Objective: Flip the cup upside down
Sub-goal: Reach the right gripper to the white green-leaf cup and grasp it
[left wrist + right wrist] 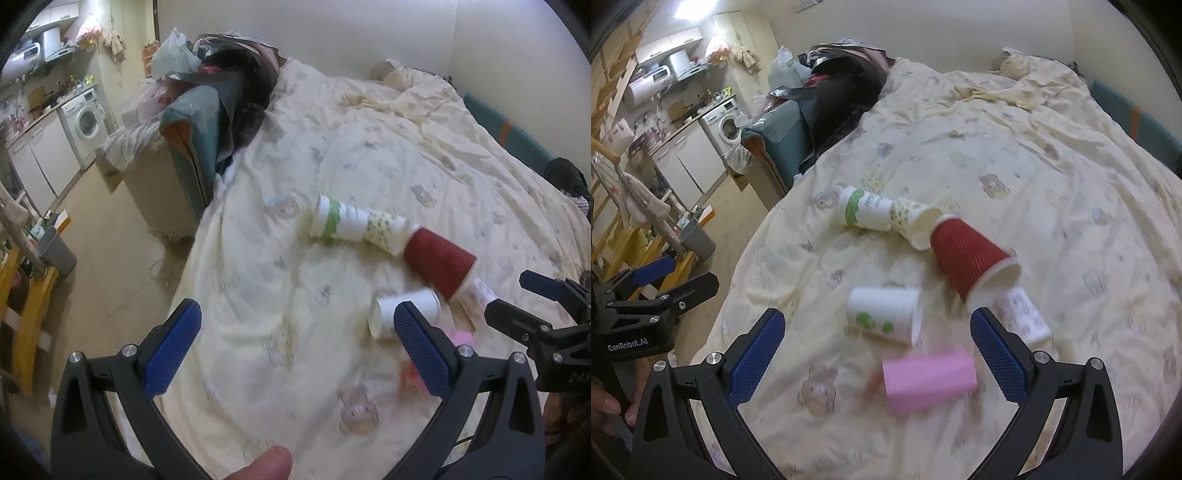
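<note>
The bed [1034,166] is lying under a rumpled, soft quilt, and every cup is resting on its side there. The red cup [967,254] is leaning near the pink cup [929,384], the white cup [882,314] and two patterned ones. The right gripper [877,354] is hovering just above the pink cup with jaws spread; the left gripper [297,354] is also gaping, holding nothing. An upturned cup could be toppling on this yielding quilt. Only the right view is showing the pink cup whole.

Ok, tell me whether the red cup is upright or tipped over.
Tipped over. The red cup lies on its side on the bedspread, its open mouth facing sideways.
</note>
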`<state>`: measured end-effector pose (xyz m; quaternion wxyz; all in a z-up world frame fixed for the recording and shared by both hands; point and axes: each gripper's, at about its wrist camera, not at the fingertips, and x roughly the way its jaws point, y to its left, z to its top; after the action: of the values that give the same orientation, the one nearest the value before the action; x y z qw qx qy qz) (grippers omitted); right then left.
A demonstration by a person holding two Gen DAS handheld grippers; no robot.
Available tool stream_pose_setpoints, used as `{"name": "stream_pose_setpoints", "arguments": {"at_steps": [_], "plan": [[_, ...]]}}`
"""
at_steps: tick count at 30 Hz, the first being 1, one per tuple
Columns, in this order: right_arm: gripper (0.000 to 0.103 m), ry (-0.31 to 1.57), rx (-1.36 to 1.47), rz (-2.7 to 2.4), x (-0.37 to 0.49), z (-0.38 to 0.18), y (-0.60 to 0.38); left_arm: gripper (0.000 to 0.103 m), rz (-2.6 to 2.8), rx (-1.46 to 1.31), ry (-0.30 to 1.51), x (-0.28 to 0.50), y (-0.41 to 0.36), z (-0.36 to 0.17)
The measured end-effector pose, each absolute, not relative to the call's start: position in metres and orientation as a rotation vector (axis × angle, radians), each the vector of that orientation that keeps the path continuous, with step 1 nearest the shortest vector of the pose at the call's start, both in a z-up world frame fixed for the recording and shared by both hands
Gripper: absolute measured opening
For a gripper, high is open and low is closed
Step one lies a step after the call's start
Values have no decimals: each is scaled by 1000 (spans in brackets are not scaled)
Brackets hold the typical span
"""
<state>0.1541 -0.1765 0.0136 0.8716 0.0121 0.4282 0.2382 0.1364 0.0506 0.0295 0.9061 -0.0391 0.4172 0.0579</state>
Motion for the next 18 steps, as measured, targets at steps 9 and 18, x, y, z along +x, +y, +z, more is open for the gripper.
{"name": "stream_pose_setpoints", "arguments": {"at_steps": [9, 18], "plan": [[103, 913, -62, 577, 224, 13, -137, 103, 146, -75, 841, 191, 77, 20], [103, 1041, -287, 628, 291, -9, -85, 103, 171, -120, 925, 243, 105, -12]]}}
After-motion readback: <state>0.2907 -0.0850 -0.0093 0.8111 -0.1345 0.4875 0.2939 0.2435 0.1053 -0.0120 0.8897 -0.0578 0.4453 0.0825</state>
